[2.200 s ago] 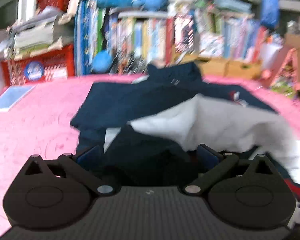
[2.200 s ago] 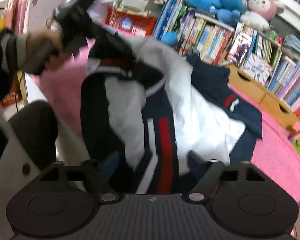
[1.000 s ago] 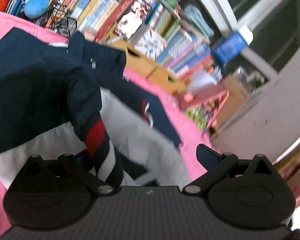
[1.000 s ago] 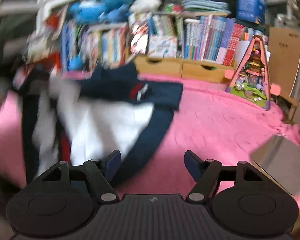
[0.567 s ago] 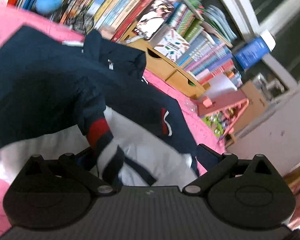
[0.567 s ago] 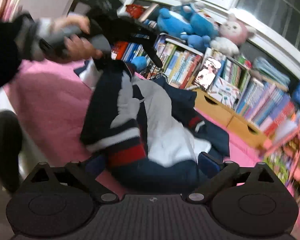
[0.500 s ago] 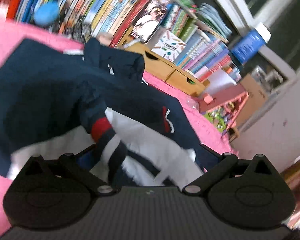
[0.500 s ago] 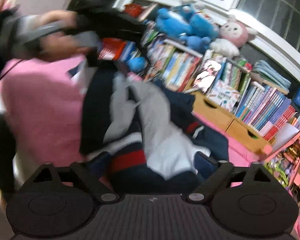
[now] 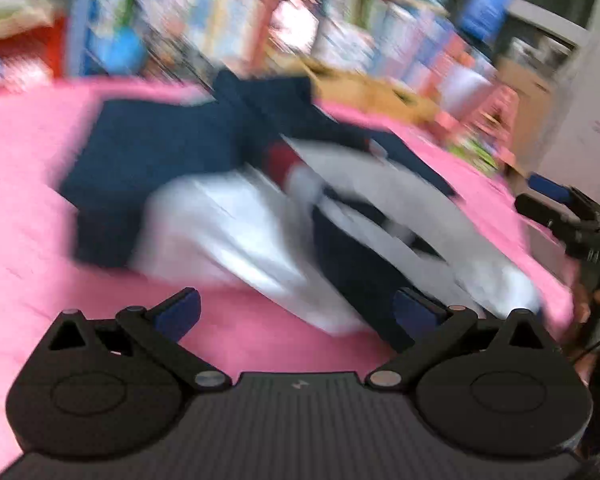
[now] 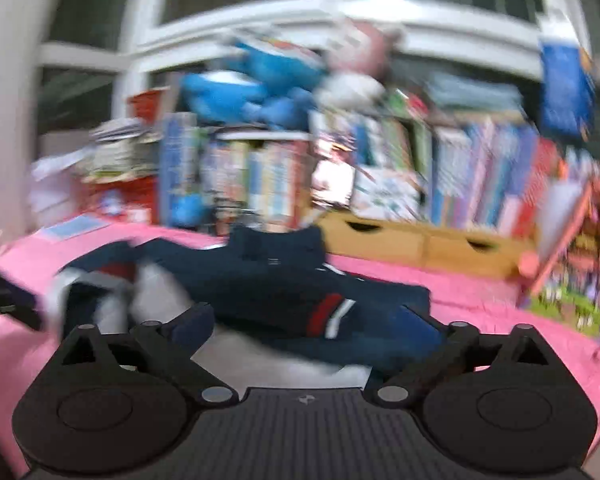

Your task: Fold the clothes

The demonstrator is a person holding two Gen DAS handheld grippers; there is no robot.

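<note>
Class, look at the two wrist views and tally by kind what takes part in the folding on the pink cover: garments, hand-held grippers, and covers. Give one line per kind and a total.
Garments: 1, the navy and white jacket
Hand-held grippers: 2, left hand-held gripper and right hand-held gripper
Covers: 1, the pink cover
Total: 4

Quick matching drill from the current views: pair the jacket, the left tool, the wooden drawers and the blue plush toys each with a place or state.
Things:
1. jacket
2. left tool
3. wooden drawers
4. blue plush toys

Places or states:
A. on top of the books
B. open, gripping nothing
C. spread on the pink cover
D. below the books, behind the jacket

Pairs: 1-C, 2-B, 3-D, 4-A
</note>
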